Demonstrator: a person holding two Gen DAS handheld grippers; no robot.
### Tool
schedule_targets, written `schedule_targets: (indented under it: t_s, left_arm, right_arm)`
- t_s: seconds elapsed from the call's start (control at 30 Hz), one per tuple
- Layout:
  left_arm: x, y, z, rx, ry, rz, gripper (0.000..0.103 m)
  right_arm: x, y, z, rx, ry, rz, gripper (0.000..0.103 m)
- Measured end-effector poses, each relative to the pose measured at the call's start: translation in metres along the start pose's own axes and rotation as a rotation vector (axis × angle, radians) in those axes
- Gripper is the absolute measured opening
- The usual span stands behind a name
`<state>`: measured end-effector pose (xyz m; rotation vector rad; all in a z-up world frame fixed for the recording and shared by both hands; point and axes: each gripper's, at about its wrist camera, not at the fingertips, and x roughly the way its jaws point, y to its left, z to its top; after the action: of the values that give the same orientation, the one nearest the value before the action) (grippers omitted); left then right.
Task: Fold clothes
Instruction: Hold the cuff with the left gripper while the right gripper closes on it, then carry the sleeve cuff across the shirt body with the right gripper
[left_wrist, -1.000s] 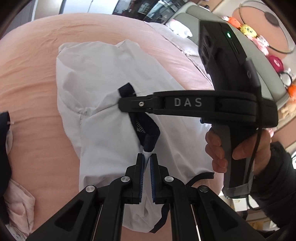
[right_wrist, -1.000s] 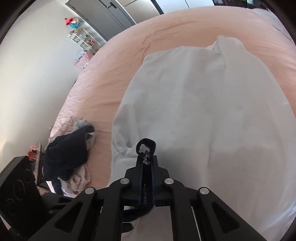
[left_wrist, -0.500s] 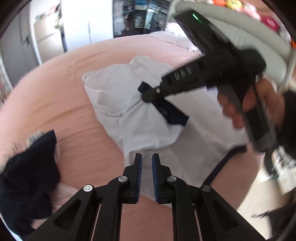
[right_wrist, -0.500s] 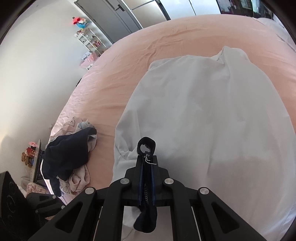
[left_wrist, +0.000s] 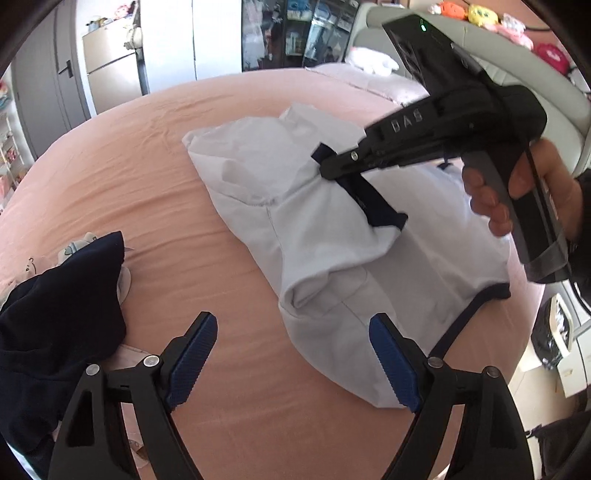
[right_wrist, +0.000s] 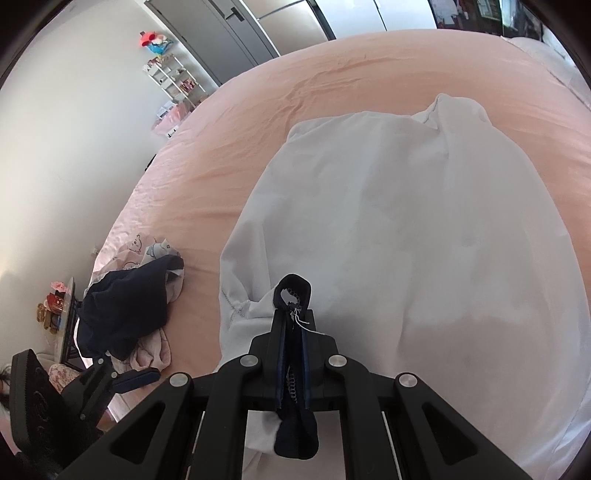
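Note:
A white shirt with navy trim lies spread on the pink bed. Its left sleeve is lifted and folded over the body. My right gripper is shut on the navy sleeve cuff, held above the shirt by a hand. In the right wrist view the right gripper pinches that navy cuff over the white shirt. My left gripper stands wide open just above the bed at the shirt's near edge, with nothing between its blue pads. The left gripper also shows at the lower left.
A heap of dark navy and pale pink clothes lies at the bed's left, also seen as the clothes heap. A grey headboard with plush toys is at the far right. A fridge and shelves stand beyond the bed.
My left gripper let go of the shirt, drew back toward the bed's near edge and opened wide. The right gripper stayed shut on the cuff and carried the sleeve over the shirt.

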<state>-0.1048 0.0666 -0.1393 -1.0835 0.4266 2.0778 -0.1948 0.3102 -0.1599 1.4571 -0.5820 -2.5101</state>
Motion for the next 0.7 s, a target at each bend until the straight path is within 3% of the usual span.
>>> schedule_targets:
  t_s: [0.23, 0.3, 0.33, 0.37, 0.5, 0.7]
  left_arm:
    - [0.028, -0.01, 0.003, -0.039, 0.027, -0.083, 0.082]
    - [0.029, -0.02, -0.001, 0.001, 0.022, -0.049, 0.06]
    - [0.03, -0.024, -0.002, 0.021, 0.02, -0.034, 0.035]
    - [0.03, -0.029, -0.003, 0.04, 0.018, -0.019, 0.022]
    - [0.029, -0.038, -0.005, 0.096, 0.024, 0.011, 0.014]
    - [0.025, -0.028, -0.004, 0.064, 0.042, -0.009, 0.01]
  right_arm:
    - [0.0, -0.003, 0.002, 0.009, 0.006, 0.005, 0.005]
    - [-0.001, -0.004, 0.002, 0.003, 0.009, -0.007, 0.005]
    - [-0.001, -0.004, 0.002, 0.002, 0.011, -0.01, 0.005]
    - [-0.001, -0.006, 0.002, 0.006, 0.013, -0.009, 0.005]
    - [0.001, -0.009, 0.002, 0.013, 0.017, -0.017, 0.005]
    - [0.006, -0.014, -0.001, 0.008, 0.022, -0.051, 0.005]
